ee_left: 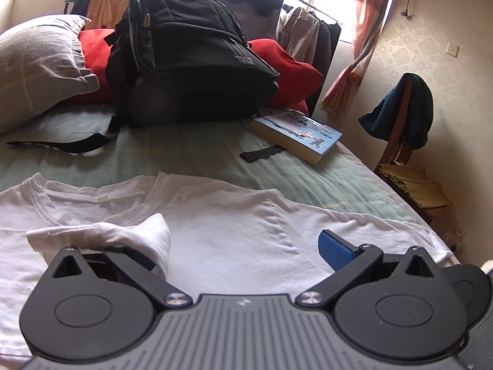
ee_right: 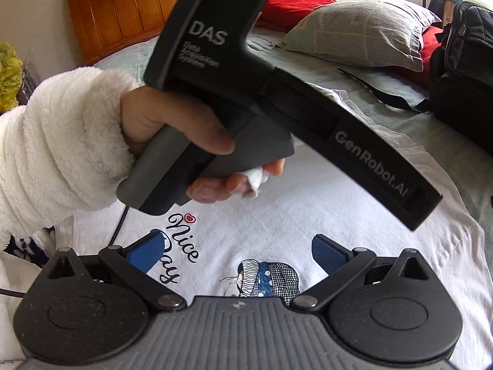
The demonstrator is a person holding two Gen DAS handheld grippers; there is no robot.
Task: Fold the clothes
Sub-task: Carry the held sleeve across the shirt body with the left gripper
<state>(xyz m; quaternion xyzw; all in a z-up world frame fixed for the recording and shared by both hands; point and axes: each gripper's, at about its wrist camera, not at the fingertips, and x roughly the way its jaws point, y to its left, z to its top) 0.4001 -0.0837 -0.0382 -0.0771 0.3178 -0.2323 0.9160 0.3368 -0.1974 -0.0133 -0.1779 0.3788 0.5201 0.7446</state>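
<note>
White cotton T-shirt (ee_right: 277, 209) with a printed cartoon figure and "Nice Day" lettering lay spread flat on the green checked bed cover (ee_left: 191, 151), directly beneath both grippers; it looked light, limp and prone to bunching, so a hem, sleeve edge or shoulder seam would give the surest hold. The left gripper (ee_left: 243, 243) stood spread wide, a loose fold of the shirt (ee_left: 129, 231) draped over its left finger, unpinched, while the right gripper (ee_right: 237, 252) hung open and empty above the print. Beyond lay a blue-covered paperback book (ee_left: 299, 135), then a black backpack (ee_left: 185, 52) against red cushions.
</note>
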